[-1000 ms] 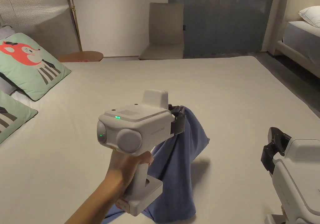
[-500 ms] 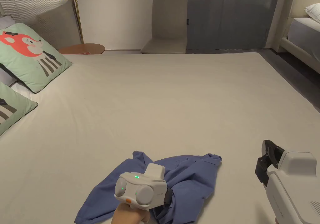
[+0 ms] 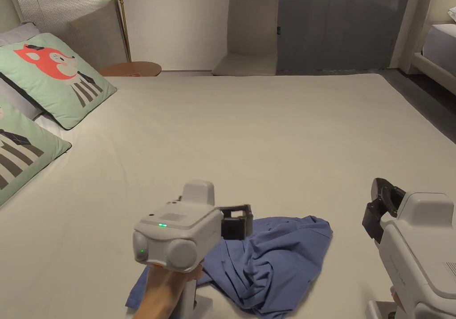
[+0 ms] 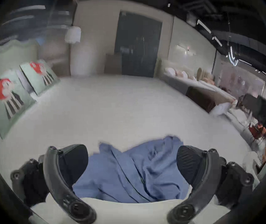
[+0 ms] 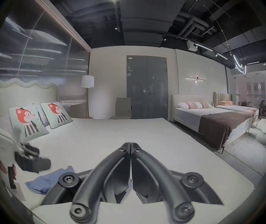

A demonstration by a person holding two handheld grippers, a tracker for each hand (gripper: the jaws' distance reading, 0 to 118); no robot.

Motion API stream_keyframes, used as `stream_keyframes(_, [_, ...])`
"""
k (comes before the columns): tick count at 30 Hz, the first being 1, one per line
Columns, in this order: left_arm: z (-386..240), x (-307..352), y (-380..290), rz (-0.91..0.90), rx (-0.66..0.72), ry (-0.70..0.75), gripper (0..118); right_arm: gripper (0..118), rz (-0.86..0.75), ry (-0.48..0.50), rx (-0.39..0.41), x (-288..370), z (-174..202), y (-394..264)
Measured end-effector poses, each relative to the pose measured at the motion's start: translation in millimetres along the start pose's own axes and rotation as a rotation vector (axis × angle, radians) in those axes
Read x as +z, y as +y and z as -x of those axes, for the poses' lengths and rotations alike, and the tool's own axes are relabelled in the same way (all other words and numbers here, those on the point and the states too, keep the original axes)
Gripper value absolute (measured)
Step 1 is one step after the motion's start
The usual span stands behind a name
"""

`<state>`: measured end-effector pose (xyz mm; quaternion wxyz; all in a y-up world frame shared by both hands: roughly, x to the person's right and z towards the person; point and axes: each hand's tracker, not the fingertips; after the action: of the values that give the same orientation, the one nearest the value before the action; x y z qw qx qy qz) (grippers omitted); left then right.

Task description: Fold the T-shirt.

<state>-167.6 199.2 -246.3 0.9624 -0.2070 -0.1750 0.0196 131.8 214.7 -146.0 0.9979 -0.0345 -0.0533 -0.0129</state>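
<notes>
Black pads on my left gripper (image 4: 132, 166) stand wide apart, nothing between them; it hangs just over the near-left part of the heap, pointing away from me. Right below and ahead of those jaws lies the blue T-shirt (image 4: 134, 172), crumpled on the white bed (image 3: 267, 128), all ridges and overlapping folds. In the head view the left gripper (image 3: 236, 222) sits above the shirt's left side, with the T-shirt (image 3: 276, 262) spreading out to its right and toward me.

My reading of the cloth: light, limp, thin knit, no stiffness at all. It will sag from any single pinch and drag its folds along. I'd want a hem or shoulder edge, but the heap hides which edge is which; the loose flap on the far right looks the easiest bite.

My left hand (image 3: 167, 288) holds its handle upright, forearm coming up from below. Over on the other side, my right gripper (image 5: 130, 148) has its jaws pressed together on nothing, held level well to the right of the shirt, aimed across the bed. From the head view the right gripper (image 3: 383, 211) sits clear of the cloth. Farther off to the left, fox-print cushions (image 3: 62, 79) lean at the headboard.
</notes>
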Motion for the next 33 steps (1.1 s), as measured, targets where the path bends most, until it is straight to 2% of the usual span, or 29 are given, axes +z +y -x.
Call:
stream_keyframes(5, [21,49,25,-0.258,-0.07,0.126,109,1,-0.03,0.008,0.015,-3,11,8])
stream_keyframes(11, [50,79,30,-0.377,-0.112,0.3,108,1,-0.061,0.018,0.025,0,22,20])
stream_keyframes(13, [58,84,28,-0.384,-0.111,0.311,101,1,-0.069,0.025,0.025,0,24,21])
stream_keyframes(14, [63,87,26,-0.391,-0.101,0.311,89,1,-0.075,0.028,0.024,0,25,22])
stream_keyframes(17, [72,86,24,-0.372,-0.077,0.315,0,1,-0.08,0.035,0.025,4,28,29])
stream_keyframes(20, [78,80,22,-0.316,-0.033,0.253,0,1,-0.081,0.039,0.023,4,30,28])
stream_keyframes(24, [82,73,20,-0.286,-0.008,0.275,0,1,-0.079,0.045,0.029,4,34,31])
stream_keyframes(28, [93,55,14,-0.064,0.06,0.271,0,1,-0.074,0.046,0.033,3,33,30])
stream_keyframes(33, [107,28,-26,0.174,0.14,0.214,0,1,-0.055,0.046,0.035,1,31,22])
